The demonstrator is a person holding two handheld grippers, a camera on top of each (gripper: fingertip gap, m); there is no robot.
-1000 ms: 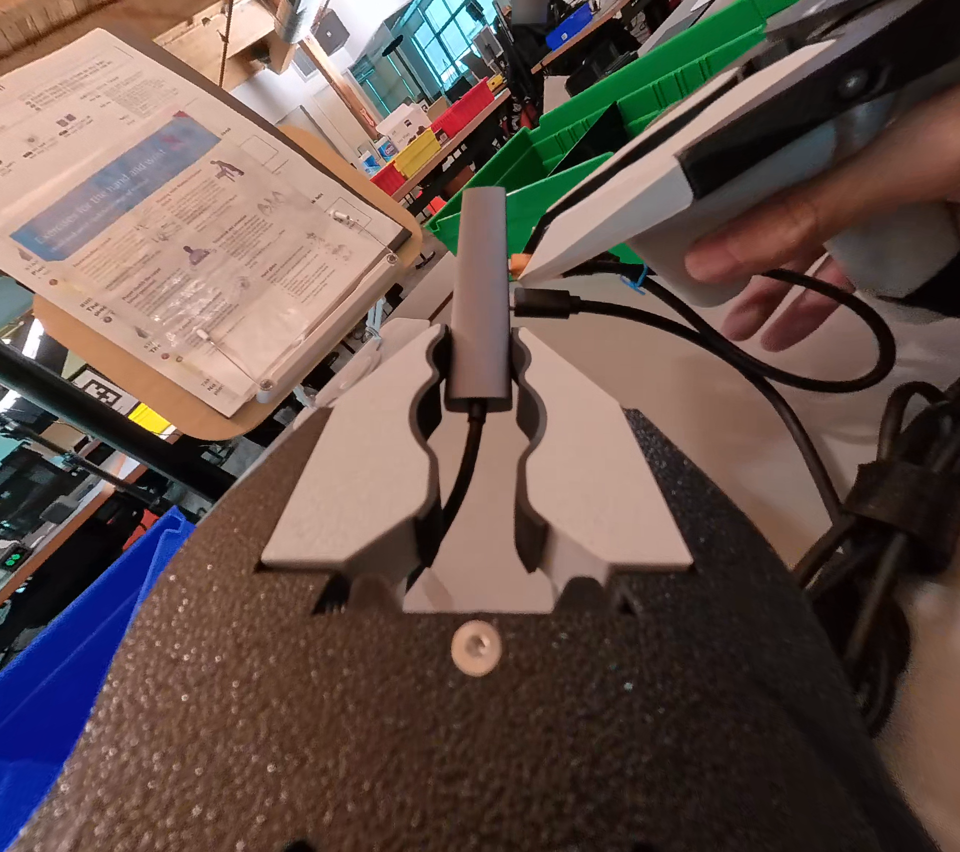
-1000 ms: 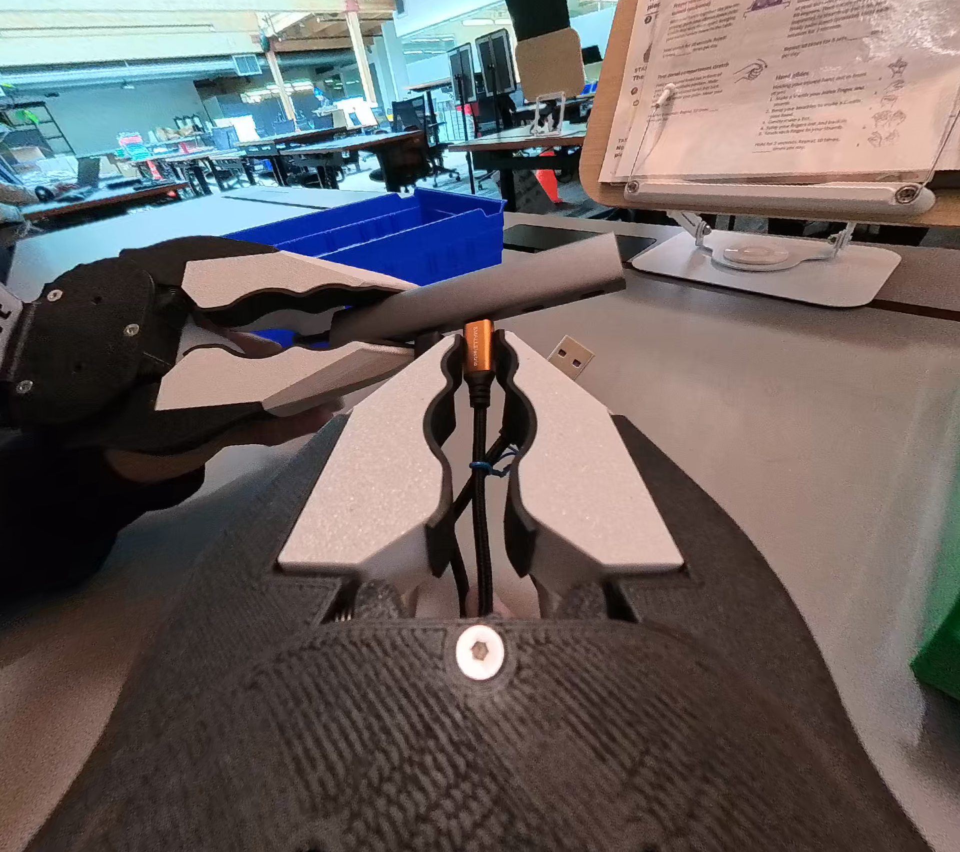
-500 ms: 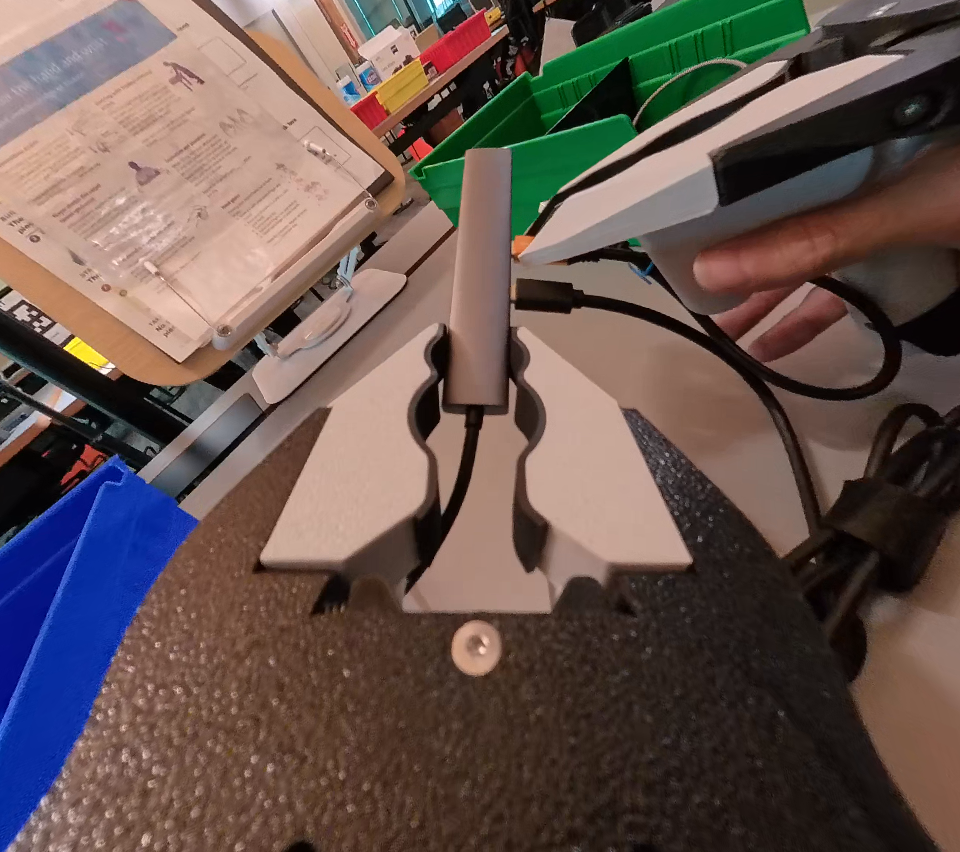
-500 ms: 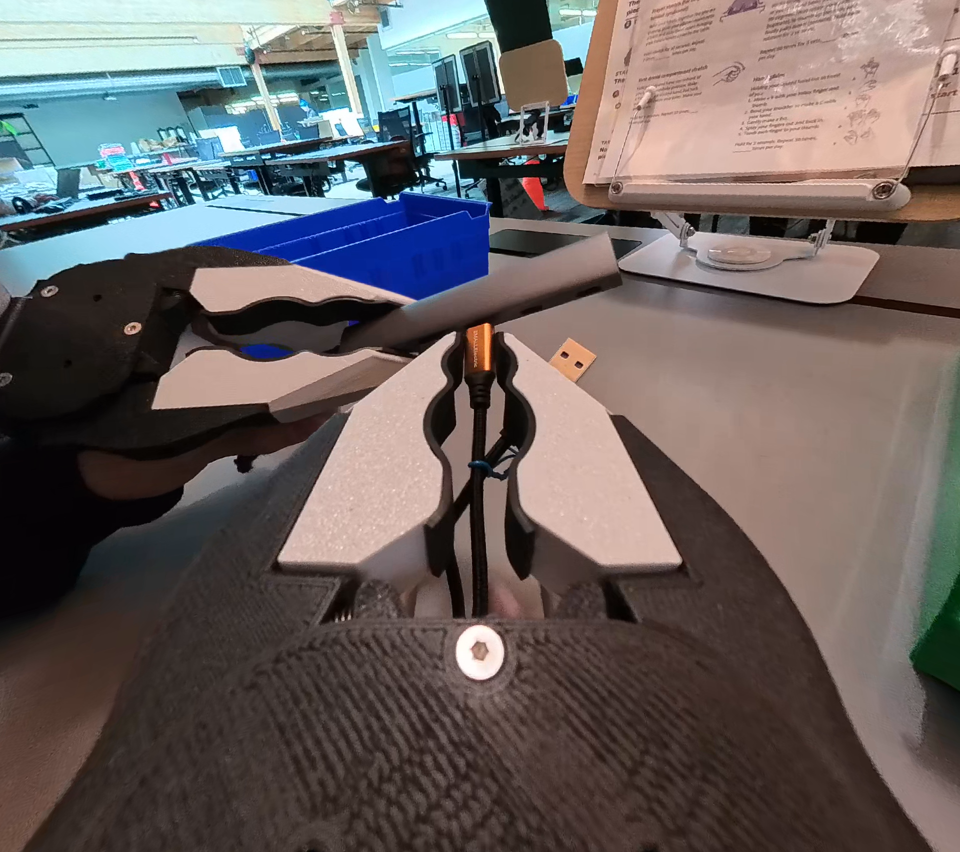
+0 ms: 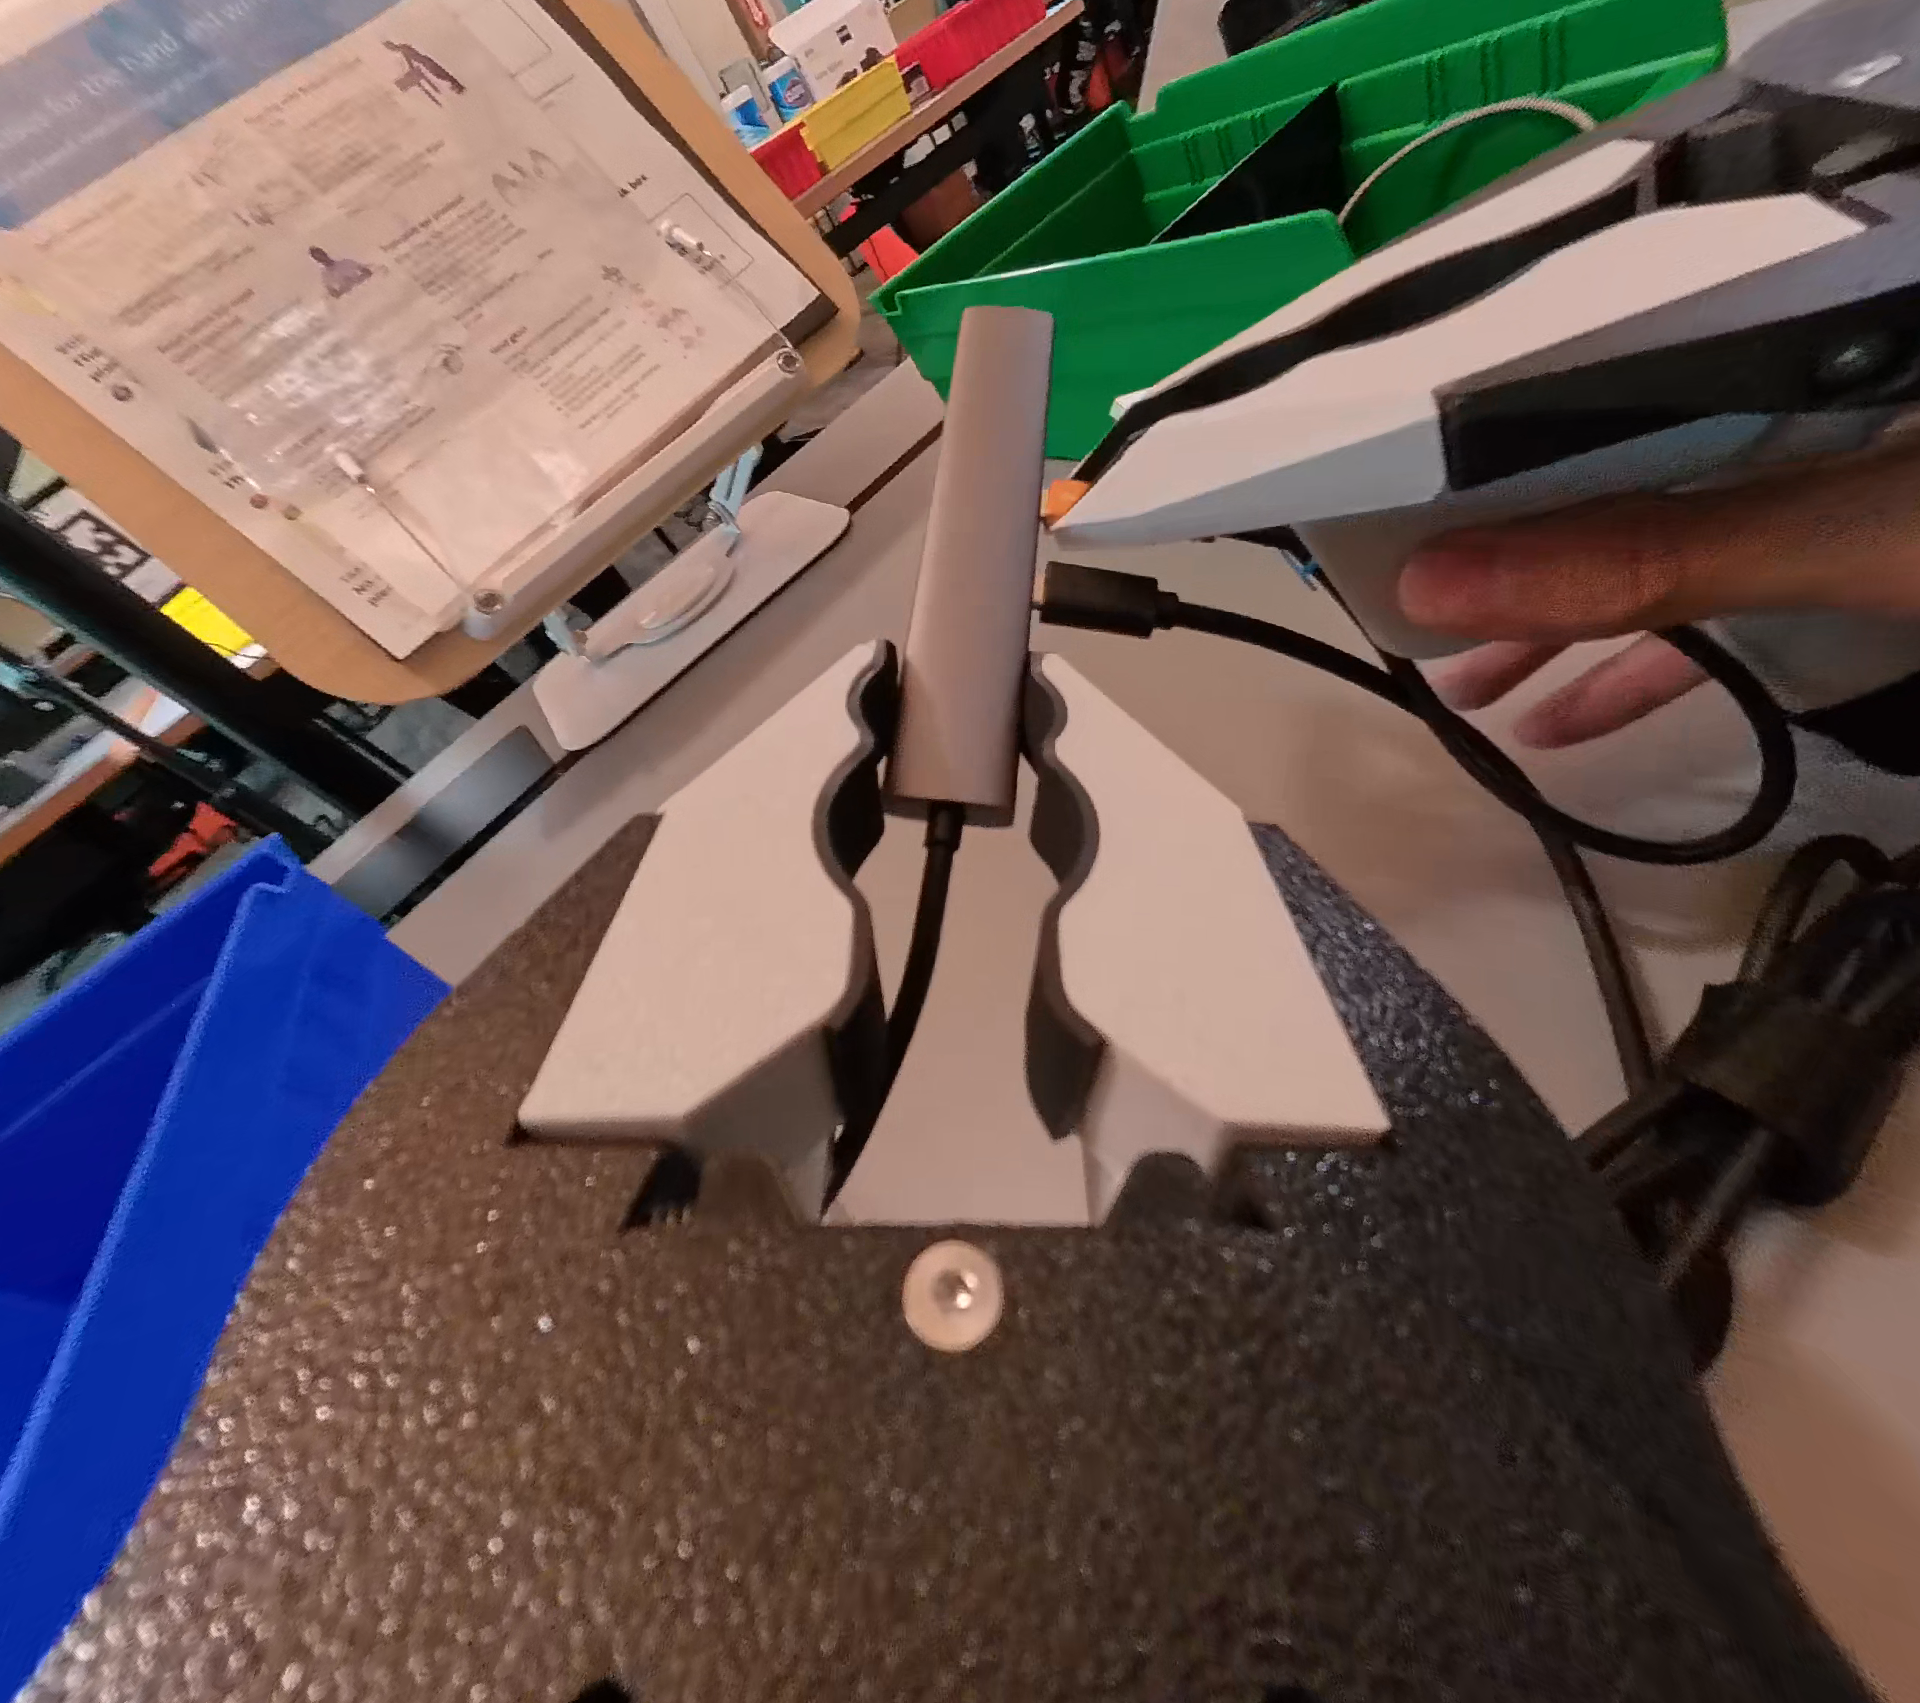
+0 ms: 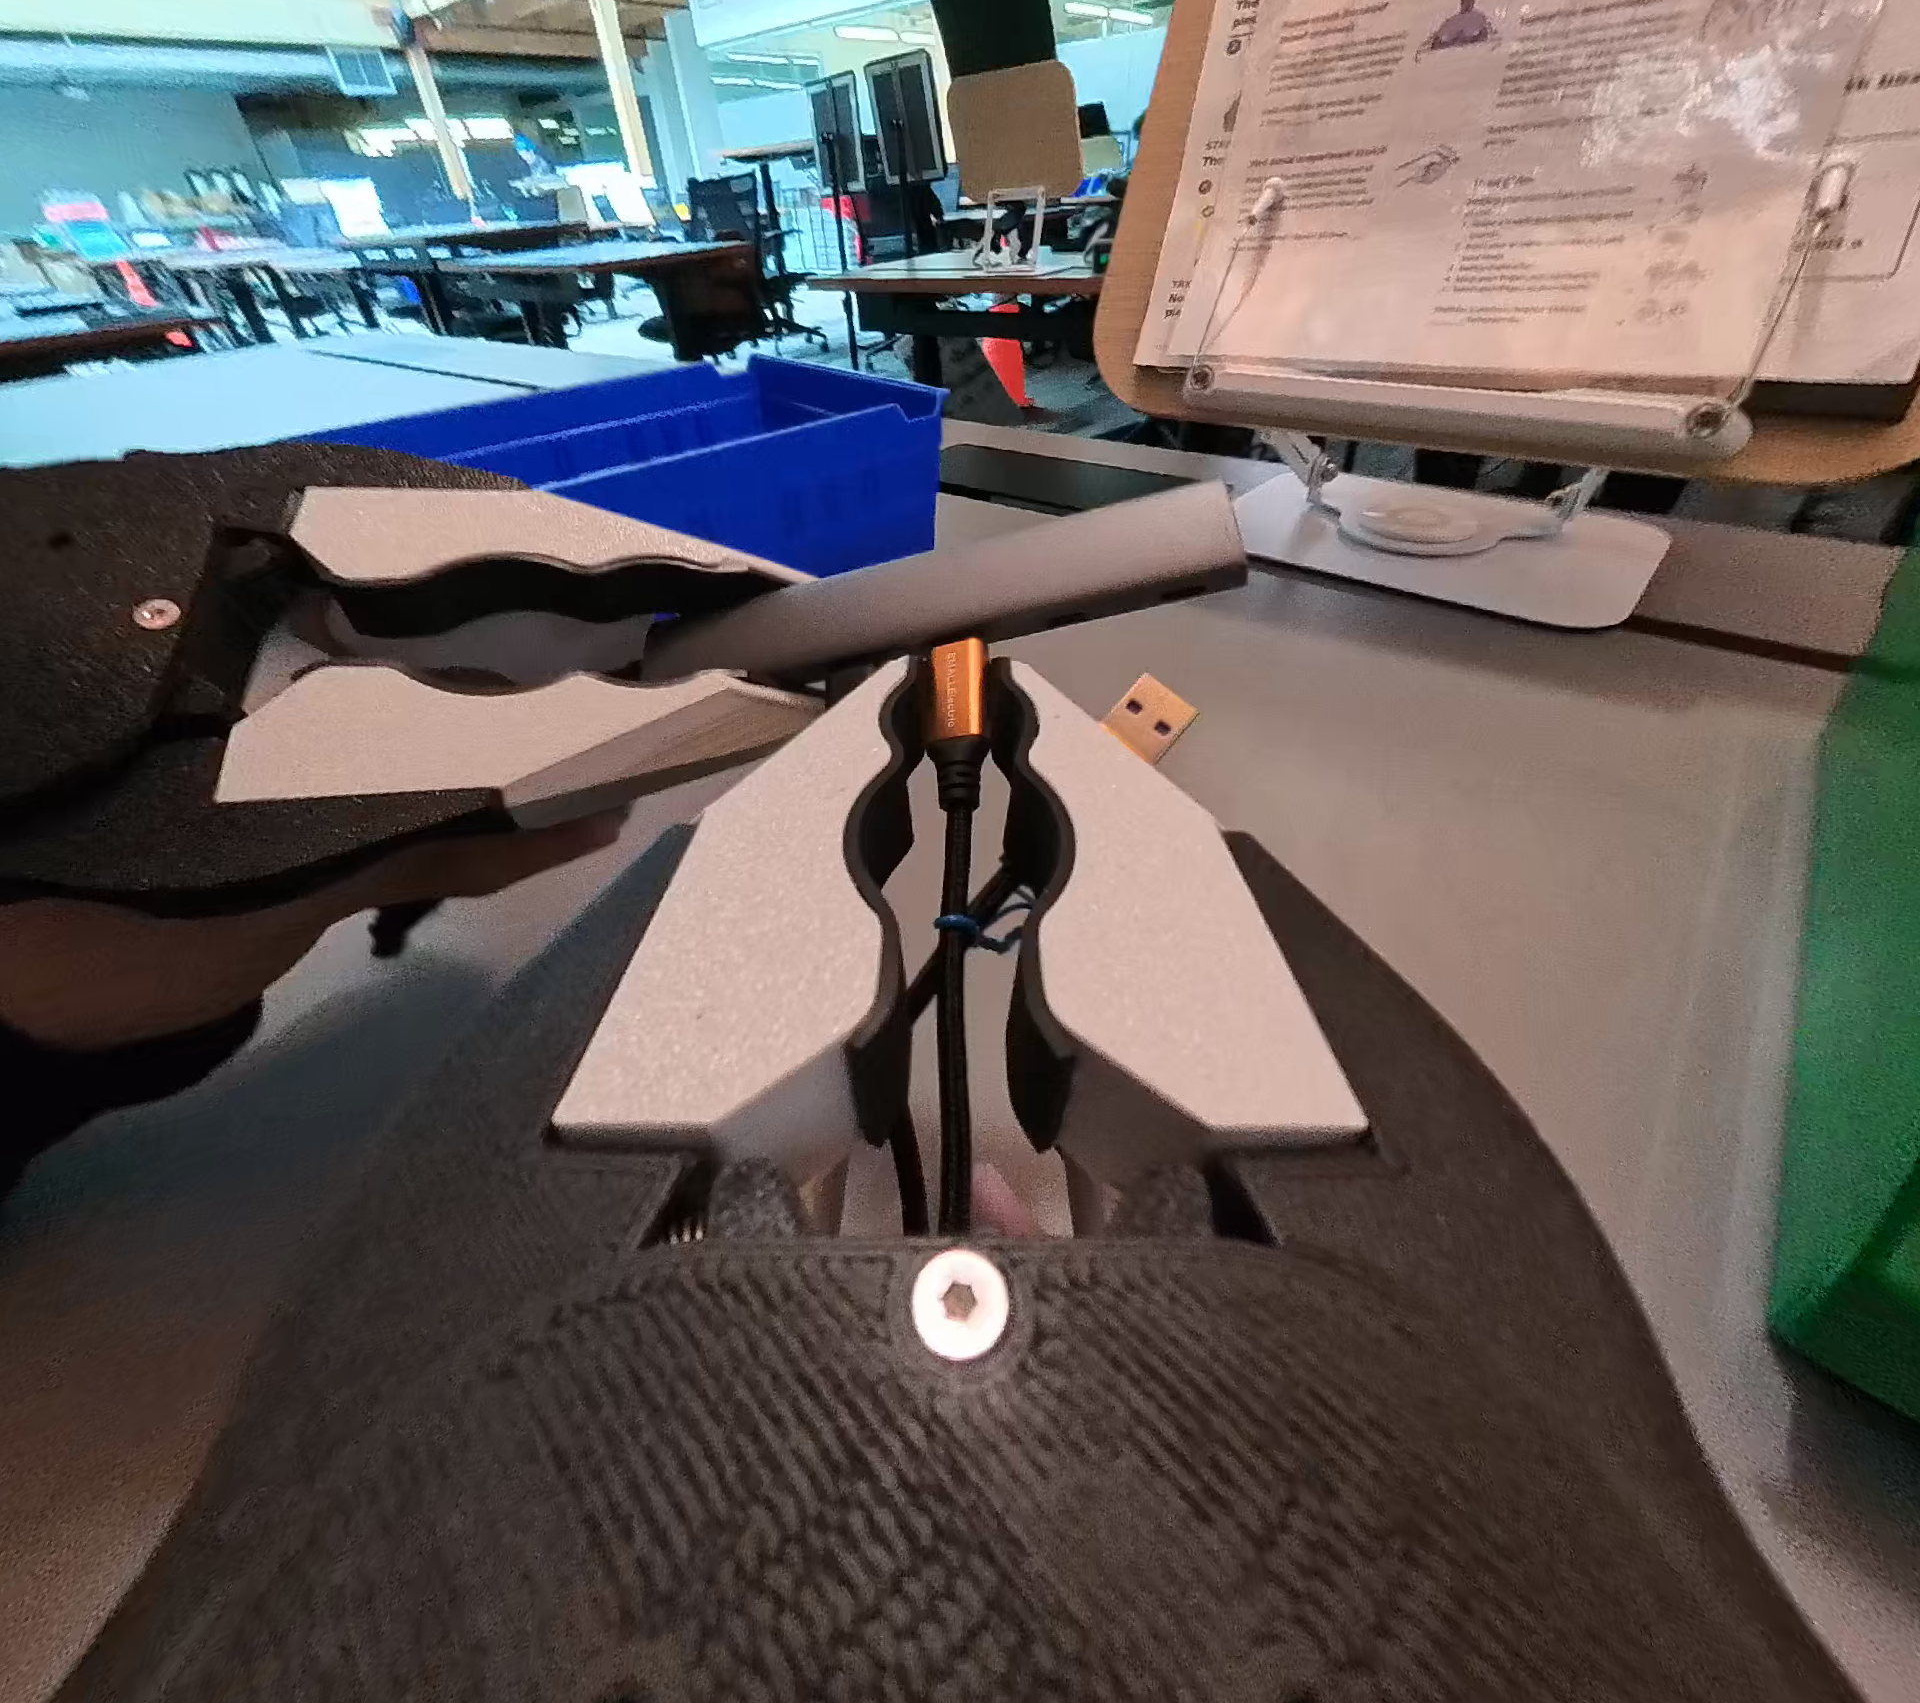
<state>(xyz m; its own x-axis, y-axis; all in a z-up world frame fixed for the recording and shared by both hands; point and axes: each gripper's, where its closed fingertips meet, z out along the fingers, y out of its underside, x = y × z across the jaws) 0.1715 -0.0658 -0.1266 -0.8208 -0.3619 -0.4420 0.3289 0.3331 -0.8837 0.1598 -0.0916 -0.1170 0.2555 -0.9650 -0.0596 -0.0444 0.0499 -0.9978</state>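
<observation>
My left gripper (image 5: pixel 961 666) is shut on the near end of a slim grey USB hub (image 5: pixel 982 531), which sticks up and forward above the table. A black plug (image 5: pixel 1101 599) with its cable sits in the hub's right side. My right gripper (image 6: pixel 956 666) is shut on the orange connector (image 6: pixel 954 692) of a black braided cable. The connector's tip meets the hub (image 6: pixel 987 593) on its side. In the left wrist view the right gripper (image 5: pixel 1091 500) comes in from the right. In the right wrist view the left gripper (image 6: pixel 727 656) comes in from the left.
A document stand (image 5: pixel 416 303) holding a printed sheet stands on the grey table (image 6: pixel 1455 822). A blue bin (image 6: pixel 748 458) is to the left and a green bin (image 5: pixel 1143 323) to the right. A gold USB plug (image 6: pixel 1148 718) shows beside my right fingers. A bundled black cable (image 5: pixel 1766 1113) lies near.
The left wrist view has tilted down, so the ceiling is gone and the blue bin and table show more. Both grippers keep their holds, with the connector still at the hub's side.
</observation>
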